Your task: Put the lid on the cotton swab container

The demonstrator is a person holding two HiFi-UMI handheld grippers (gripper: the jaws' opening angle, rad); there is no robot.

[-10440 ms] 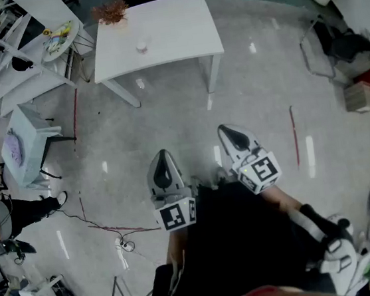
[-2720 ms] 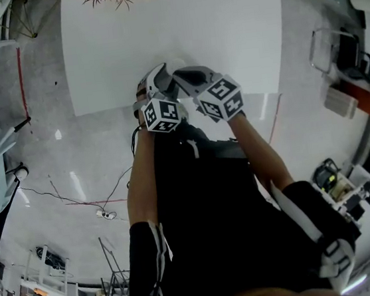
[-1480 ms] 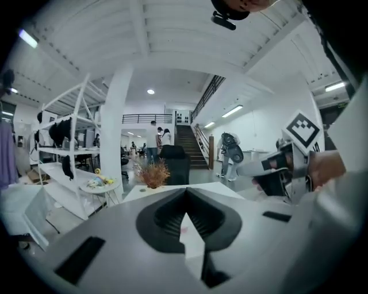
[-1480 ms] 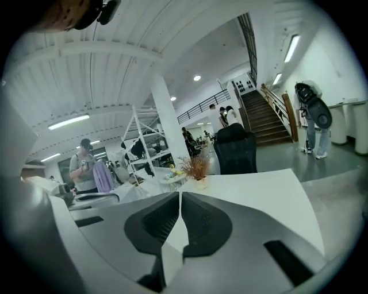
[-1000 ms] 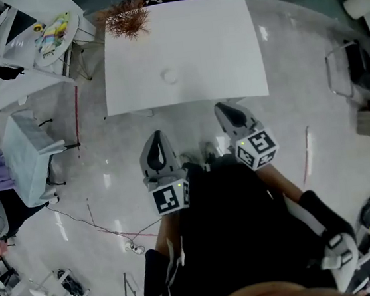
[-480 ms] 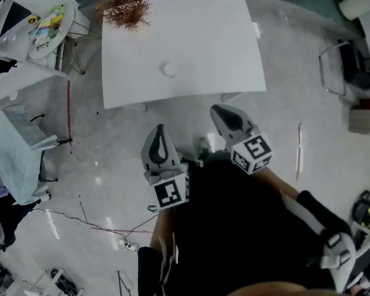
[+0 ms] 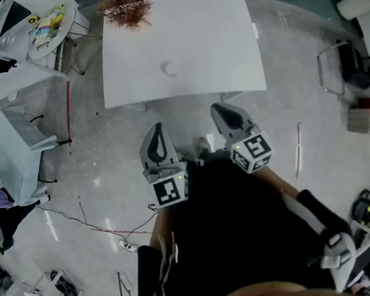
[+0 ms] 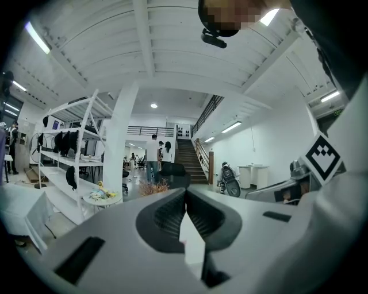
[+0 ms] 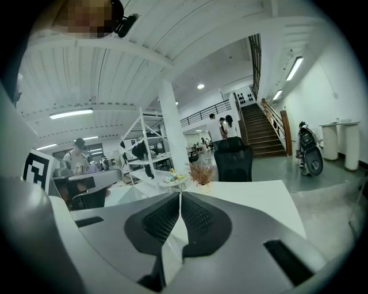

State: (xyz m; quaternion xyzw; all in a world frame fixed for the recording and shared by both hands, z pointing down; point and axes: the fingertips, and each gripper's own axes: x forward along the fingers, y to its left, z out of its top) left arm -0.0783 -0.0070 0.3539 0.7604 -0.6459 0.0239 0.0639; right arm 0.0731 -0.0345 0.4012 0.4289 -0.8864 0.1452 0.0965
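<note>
A small, pale round container [image 7: 170,67] stands alone near the middle of the white table [image 7: 226,45]. It is too small to tell whether its lid sits on it. Both grippers hang over the floor, short of the table's near edge. My left gripper [image 7: 157,128] is shut with nothing in it, and its ribbed pads [image 8: 172,215] meet at the tips [image 8: 185,193]. My right gripper [image 7: 219,109] is likewise shut and holds nothing, its tips [image 9: 180,195] pointing at the table [image 9: 259,201]. The jaws hide the container in both gripper views.
A dried brown plant [image 7: 129,7] stands at the table's far left corner. A round side table [image 7: 47,30] and a grey stool [image 7: 18,154] stand at the left. Cables [image 7: 107,220] cross the floor. A chair [image 7: 356,66] and a box [image 7: 361,119] are at the right. People [image 8: 154,158] stand far off.
Since 2.7 s ago both grippers have pulled back from the container on the table to over the floor. Over the last second they have barely shifted.
</note>
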